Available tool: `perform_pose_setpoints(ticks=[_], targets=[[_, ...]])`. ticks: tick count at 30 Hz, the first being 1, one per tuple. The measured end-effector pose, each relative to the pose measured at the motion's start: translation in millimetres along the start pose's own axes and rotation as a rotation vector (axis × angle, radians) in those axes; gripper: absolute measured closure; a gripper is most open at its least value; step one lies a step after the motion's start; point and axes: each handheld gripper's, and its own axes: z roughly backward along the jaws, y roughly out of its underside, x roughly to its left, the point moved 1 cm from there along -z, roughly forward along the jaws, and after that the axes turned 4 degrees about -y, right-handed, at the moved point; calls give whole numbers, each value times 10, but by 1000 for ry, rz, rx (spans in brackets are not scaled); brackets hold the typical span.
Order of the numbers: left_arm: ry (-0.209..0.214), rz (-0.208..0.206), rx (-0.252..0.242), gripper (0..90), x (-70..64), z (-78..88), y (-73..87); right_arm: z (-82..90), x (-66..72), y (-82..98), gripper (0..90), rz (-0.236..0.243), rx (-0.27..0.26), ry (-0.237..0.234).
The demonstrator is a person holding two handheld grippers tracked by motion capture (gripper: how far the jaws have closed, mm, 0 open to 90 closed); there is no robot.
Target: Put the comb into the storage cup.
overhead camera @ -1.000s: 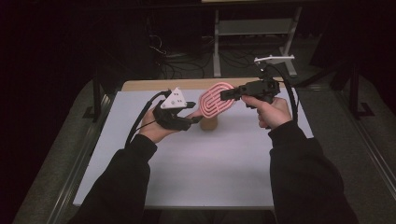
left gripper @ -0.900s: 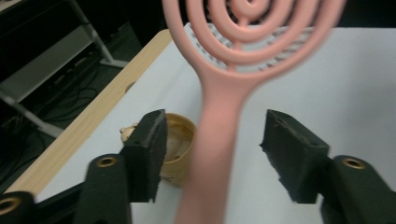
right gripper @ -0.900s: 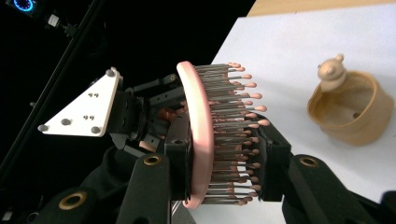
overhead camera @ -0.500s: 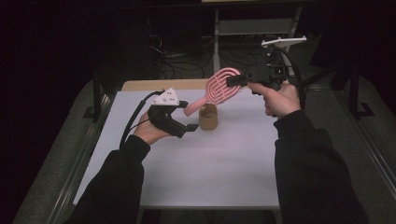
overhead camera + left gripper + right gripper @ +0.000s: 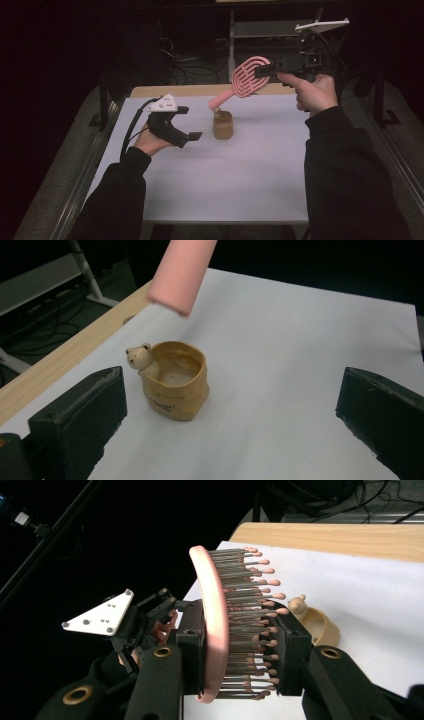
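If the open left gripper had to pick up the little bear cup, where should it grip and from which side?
Probably from above, jaws straddling the bear cup across its two plain side walls. It stands upright on the table, mouth open, the bear head sticking up at one rim; the left gripper should avoid that side.

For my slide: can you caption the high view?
Right gripper lifts a pink hairbrush above the bear cup.

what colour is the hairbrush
Pink hairbrush, with grey bristles tipped pink; the right gripper view shows it best.
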Motion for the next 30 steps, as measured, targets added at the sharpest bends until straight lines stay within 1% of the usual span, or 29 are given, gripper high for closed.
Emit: perform_pose_setpoints(ticks=[1, 5, 8, 13, 18, 24, 30], targets=[[-1, 9, -4, 0, 18, 19, 17, 14, 0, -14, 628, 0, -2, 7], [-14, 23, -12, 0, 69, 87, 90, 53, -2, -62, 628, 6, -1, 33], [-29, 29, -30, 0, 96, 141, 143, 63, -15, -87, 628, 2, 1, 49], [-53, 34, -45, 0, 140, 230, 228, 79, -62, -111, 628, -7, -6, 67], [-67, 55, -65, 0, 182, 316, 313, 89, -110, -130, 629, -11, 0, 88], [-87, 70, -82, 0, 197, 394, 421, 106, -172, -145, 628, -18, -5, 112], [-91, 75, -96, 0, 185, 448, 505, 80, -228, -159, 628, -24, -2, 126]])
